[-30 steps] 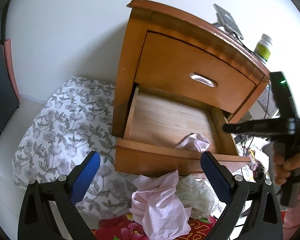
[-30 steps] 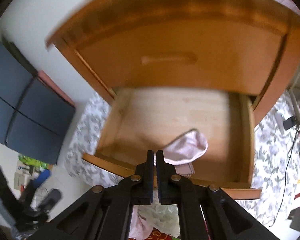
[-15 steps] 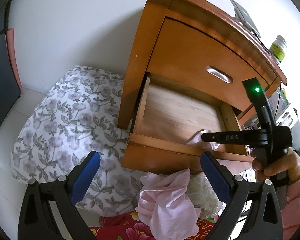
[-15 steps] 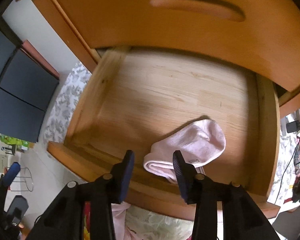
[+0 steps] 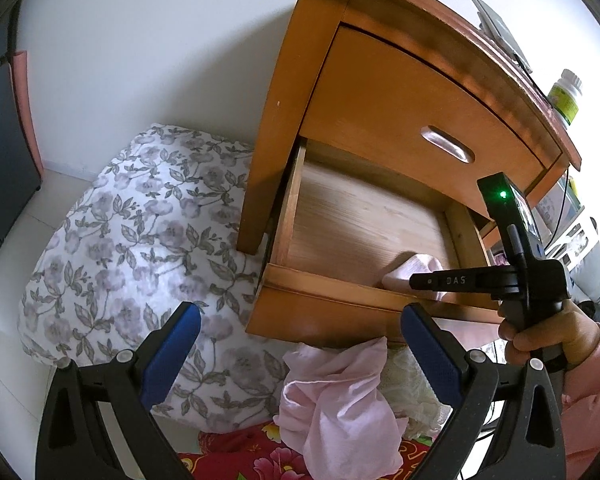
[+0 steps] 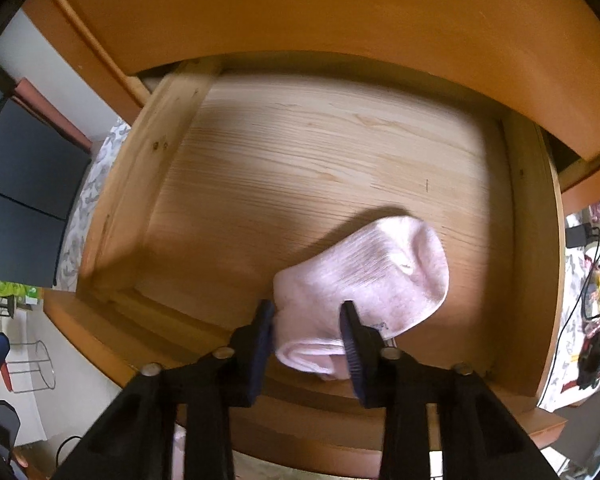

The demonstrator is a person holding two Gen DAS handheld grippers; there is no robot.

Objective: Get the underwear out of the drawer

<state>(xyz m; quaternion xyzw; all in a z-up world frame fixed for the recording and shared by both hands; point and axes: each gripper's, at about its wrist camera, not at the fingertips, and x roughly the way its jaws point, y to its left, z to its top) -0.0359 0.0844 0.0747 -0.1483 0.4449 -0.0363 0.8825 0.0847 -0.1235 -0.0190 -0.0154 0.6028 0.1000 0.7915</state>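
Here, from the left: the left gripper (image 5: 300,344) hangs with its jaws wide apart and nothing between them, above the pink garments (image 5: 340,404) already heaped below the drawer (image 5: 364,304). Inside the drawer, at its front right, lies the folded pink piece (image 6: 364,280) (soft, light, ribbed). The right gripper (image 6: 308,320) straddles its near folded end, not yet clamped; that thick fold looks the safest hold.

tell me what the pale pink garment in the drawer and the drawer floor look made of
Pale pink garment: soft ribbed knit, likely cotton, judging by the fine parallel ribs and matte surface. Drawer floor: light unfinished-looking wood, probably pine, with visible grain lines.
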